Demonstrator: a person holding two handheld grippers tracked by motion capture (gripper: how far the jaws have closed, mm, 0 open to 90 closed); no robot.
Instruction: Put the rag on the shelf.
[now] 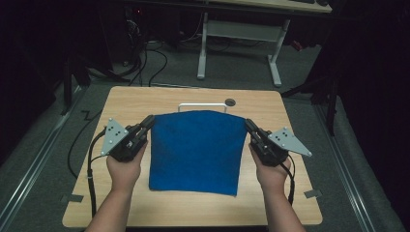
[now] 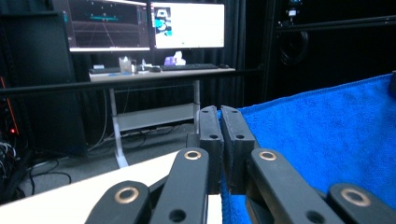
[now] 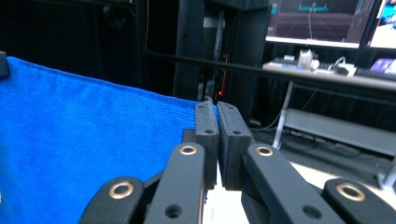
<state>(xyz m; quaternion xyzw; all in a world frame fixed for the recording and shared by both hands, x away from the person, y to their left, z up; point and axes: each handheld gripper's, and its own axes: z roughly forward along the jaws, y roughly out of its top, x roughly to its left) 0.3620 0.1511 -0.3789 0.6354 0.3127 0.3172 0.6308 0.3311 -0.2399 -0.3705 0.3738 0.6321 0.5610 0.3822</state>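
A blue towel [image 1: 196,152] is in the middle of the light wooden tabletop [image 1: 285,104], held up by its two far corners. The left tongs [image 1: 149,122] are closed on the far left corner, and the right tongs [image 1: 249,125] are closed on the far right corner. In each gripper view the two black jaws stand pressed together with the blue towel edge between them. The far edge of the towel is raised and makes a soft arch between the tongs, while the near edge lies flat on the tabletop, near the front edge. A white handle [image 1: 202,105] and a dark round hole [image 1: 230,102] are just behind the towel. On both sides of the towel and in front of it the wood is bare. Beyond the tabletop stands a white-legged desk [image 1: 241,34] on the grey floor [image 1: 38,159]; it carries monitors [image 2: 187,23].
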